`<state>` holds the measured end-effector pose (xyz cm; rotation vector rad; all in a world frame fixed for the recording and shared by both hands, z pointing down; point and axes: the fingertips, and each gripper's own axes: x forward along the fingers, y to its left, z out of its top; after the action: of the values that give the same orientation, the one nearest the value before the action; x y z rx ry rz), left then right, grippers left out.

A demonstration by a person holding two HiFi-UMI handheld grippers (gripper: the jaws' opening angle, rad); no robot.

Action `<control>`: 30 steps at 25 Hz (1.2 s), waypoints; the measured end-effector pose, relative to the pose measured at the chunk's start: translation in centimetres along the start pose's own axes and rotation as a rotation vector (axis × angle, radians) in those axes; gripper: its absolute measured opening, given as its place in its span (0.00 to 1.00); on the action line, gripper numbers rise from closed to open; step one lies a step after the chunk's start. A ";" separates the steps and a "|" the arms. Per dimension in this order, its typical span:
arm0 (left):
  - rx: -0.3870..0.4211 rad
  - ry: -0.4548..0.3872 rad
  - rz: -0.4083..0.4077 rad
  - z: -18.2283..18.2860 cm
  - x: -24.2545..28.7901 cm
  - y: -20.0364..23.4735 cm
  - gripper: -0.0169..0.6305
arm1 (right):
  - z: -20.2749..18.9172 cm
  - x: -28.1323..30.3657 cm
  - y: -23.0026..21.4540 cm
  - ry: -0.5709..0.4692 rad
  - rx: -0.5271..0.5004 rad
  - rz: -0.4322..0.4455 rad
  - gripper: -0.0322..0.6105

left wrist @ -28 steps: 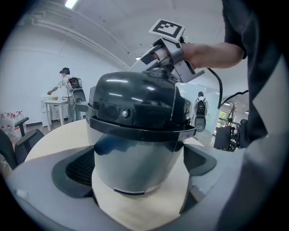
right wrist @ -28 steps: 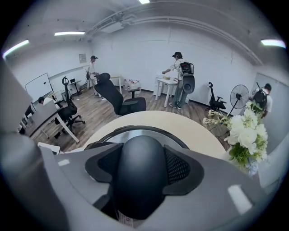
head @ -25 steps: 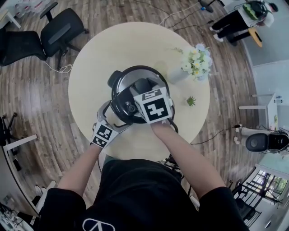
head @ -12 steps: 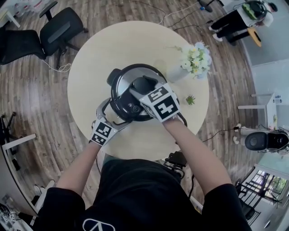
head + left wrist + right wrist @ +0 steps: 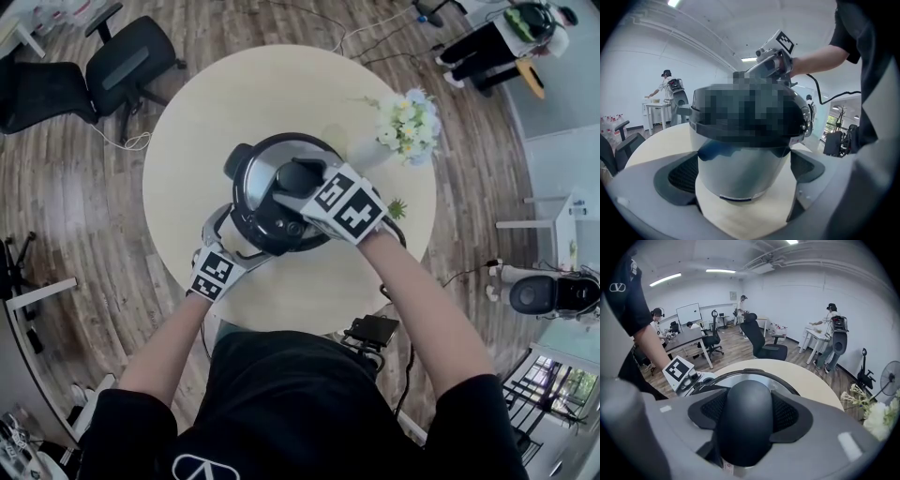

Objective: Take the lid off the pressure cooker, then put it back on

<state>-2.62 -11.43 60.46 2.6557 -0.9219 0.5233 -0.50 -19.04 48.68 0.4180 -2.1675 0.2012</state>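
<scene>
Right claw [image 5: 305, 187] is clenched on the black handle [image 5: 744, 423] atop the lid [image 5: 262, 169], its pads pressing from both sides. Left claw [image 5: 228, 230] grasps the steel body of the pressure cooker [image 5: 740, 171]. The lid sits on the pressure cooker, near the middle of the round counter [image 5: 234, 94].

The right hand-held gripper [image 5: 750, 417] points steeply down over the cooker [image 5: 255, 192], jaws clamped on the lid knob [image 5: 744, 399]. The left hand-held gripper [image 5: 746, 174] lies lower, nearly level, jaws flanking the cooker's body; contact unclear.
</scene>
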 end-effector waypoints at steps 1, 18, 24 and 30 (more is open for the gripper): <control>0.000 0.005 -0.003 0.0 0.0 0.0 0.94 | 0.0 0.0 0.0 -0.001 0.001 -0.002 0.51; -0.004 0.079 -0.027 0.0 -1.7 0.5 0.80 | -1.4 -1.2 0.1 -0.115 0.139 -0.053 0.53; 0.002 0.015 0.044 3.1 -6.5 1.3 0.65 | -2.6 -5.7 0.3 -0.229 0.254 -0.093 0.54; -0.050 -0.250 0.170 12.3 -11.0 2.7 0.38 | -2.1 -10.1 1.4 -0.413 0.273 -0.230 0.51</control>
<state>-9.37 -12.16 45.18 2.6520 -1.2222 0.2018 6.09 -14.83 41.73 0.9282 -2.4764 0.3046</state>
